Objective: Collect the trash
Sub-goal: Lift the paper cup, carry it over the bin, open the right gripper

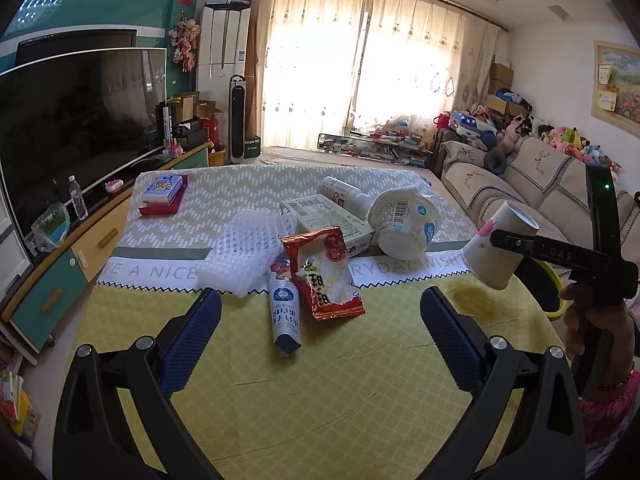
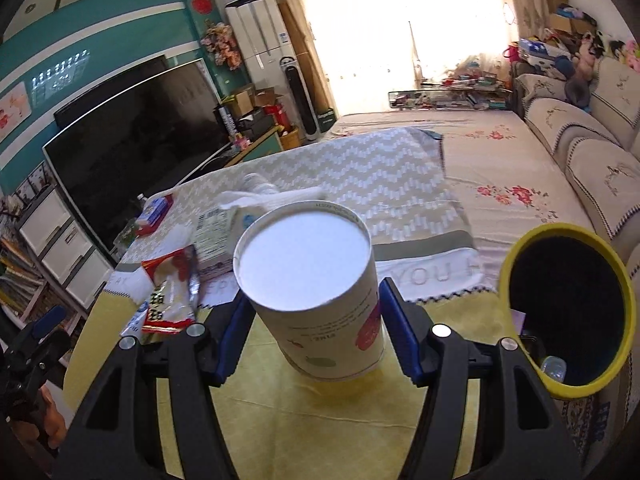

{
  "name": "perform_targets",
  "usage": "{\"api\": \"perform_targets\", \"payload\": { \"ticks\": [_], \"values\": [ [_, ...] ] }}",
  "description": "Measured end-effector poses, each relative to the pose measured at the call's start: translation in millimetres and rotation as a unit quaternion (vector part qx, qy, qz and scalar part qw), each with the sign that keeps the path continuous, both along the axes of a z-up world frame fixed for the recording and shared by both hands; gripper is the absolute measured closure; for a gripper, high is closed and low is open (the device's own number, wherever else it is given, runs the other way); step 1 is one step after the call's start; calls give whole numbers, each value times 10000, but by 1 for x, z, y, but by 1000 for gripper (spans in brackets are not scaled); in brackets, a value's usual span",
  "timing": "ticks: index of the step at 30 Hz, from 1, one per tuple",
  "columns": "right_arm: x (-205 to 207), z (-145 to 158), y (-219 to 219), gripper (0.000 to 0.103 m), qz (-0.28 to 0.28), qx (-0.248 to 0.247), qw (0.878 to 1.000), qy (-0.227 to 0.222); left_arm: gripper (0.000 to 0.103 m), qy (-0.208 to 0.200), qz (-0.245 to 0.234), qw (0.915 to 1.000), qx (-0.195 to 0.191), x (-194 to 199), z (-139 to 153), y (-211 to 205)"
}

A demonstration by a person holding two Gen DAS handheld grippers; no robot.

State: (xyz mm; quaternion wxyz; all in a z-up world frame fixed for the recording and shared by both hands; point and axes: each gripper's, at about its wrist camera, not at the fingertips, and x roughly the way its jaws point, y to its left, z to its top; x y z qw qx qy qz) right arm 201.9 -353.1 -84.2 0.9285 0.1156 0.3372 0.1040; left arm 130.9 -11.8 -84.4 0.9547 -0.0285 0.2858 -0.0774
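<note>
My right gripper is shut on a white paper cup with printed fruit, held above the table's right front; the cup also shows in the left wrist view. A yellow bin with a black liner stands to its right. My left gripper is open and empty, low over the yellow cloth. Ahead of it lie a milk carton, a red snack wrapper, white foam netting, a green box, a white bottle and a tipped white tub.
A table with yellow and zigzag cloths carries a stack of small boxes at the far left. A TV on a cabinet stands left, a sofa right.
</note>
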Motion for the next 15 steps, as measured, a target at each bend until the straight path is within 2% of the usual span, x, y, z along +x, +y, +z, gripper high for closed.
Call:
{"api": "perform_targets", "payload": {
  "ticks": [5, 10, 15],
  "values": [
    [0, -12, -61, 44, -963, -155, 9952, 59, 5, 54, -97, 9999, 105, 5, -3, -13],
    [1, -32, -119, 43, -1866, -329, 9816, 222, 5, 134, -174, 9996, 199, 11, -6, -26],
    [8, -52, -154, 42, -2303, -357, 9715, 431, 5, 215, -263, 9990, 278, 18, -10, -39]
  ]
}}
